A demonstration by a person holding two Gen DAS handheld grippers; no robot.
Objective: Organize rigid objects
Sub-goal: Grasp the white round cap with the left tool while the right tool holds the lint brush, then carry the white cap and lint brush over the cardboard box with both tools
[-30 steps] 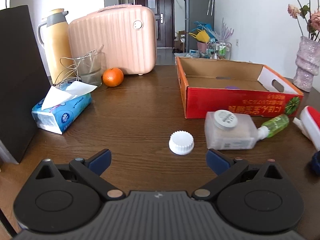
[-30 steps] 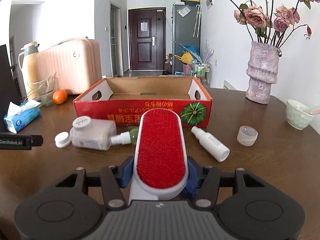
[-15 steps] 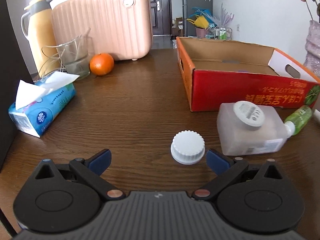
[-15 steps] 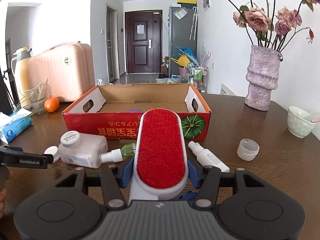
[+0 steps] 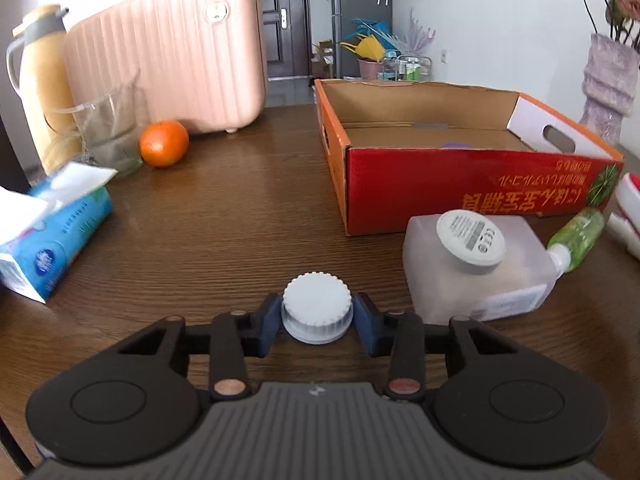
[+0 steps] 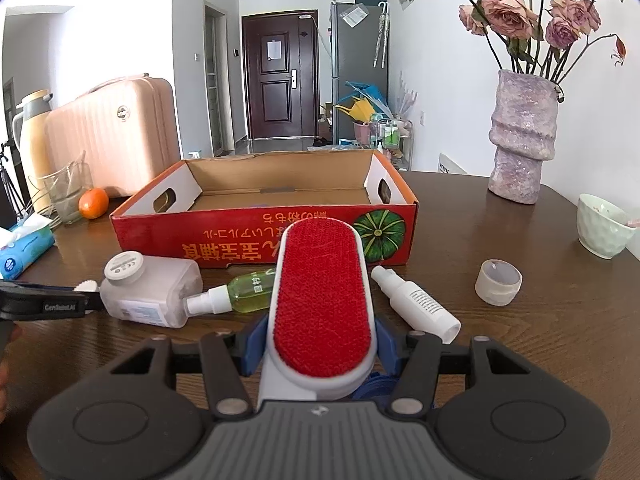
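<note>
My left gripper (image 5: 317,320) is shut on a white ribbed cap (image 5: 317,306) that rests on the brown table. My right gripper (image 6: 320,348) is shut on a red lint brush (image 6: 322,304) with a white frame and holds it above the table, in front of the open red cardboard box (image 6: 264,236). The box (image 5: 472,188) also shows in the left wrist view. A frosted square bottle (image 5: 476,264) lies right of the cap. A small green spray bottle (image 6: 236,292) and a white spray bottle (image 6: 416,304) lie before the box.
A pink case (image 5: 168,64), a yellow thermos (image 5: 40,80), a glass jug (image 5: 108,128), an orange (image 5: 163,143) and a tissue pack (image 5: 48,232) stand at the left. A purple vase (image 6: 522,140), a pale bowl (image 6: 602,230) and a translucent cap (image 6: 498,282) are at the right.
My left gripper moved forward to the white cap and closed on it. My right gripper moved nearer the box with the brush still in it.
</note>
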